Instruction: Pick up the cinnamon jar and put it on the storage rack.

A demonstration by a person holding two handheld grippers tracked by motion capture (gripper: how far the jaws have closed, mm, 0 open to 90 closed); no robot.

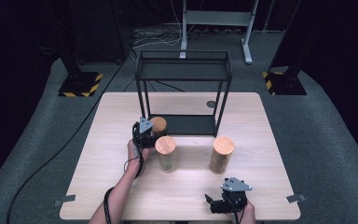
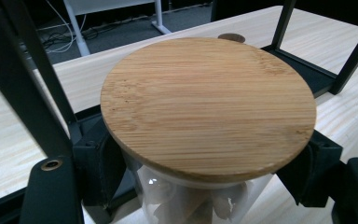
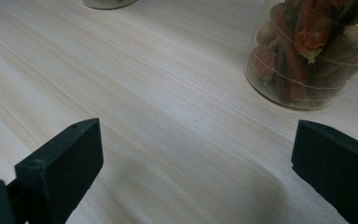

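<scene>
The left gripper (image 1: 145, 135), clamped on the clear glass jar with a round bamboo lid (image 2: 208, 107), could knock it against the black metal-framed shelf (image 1: 223, 98); the right gripper (image 1: 221, 201) rests wide open, empty.

My left gripper (image 1: 145, 135) holds a jar (image 1: 159, 125) at the rack's (image 1: 184, 74) seven o'clock corner — two jars (image 1: 166, 154) (image 1: 221, 155) stand before it on the table (image 1: 112, 186).

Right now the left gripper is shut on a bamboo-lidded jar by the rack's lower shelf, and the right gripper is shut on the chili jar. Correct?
Not quite. The left gripper is shut on the bamboo-lidded jar by the rack, but the right gripper is open over bare table; the chili jar stands apart, as the right gripper view shows.
</scene>
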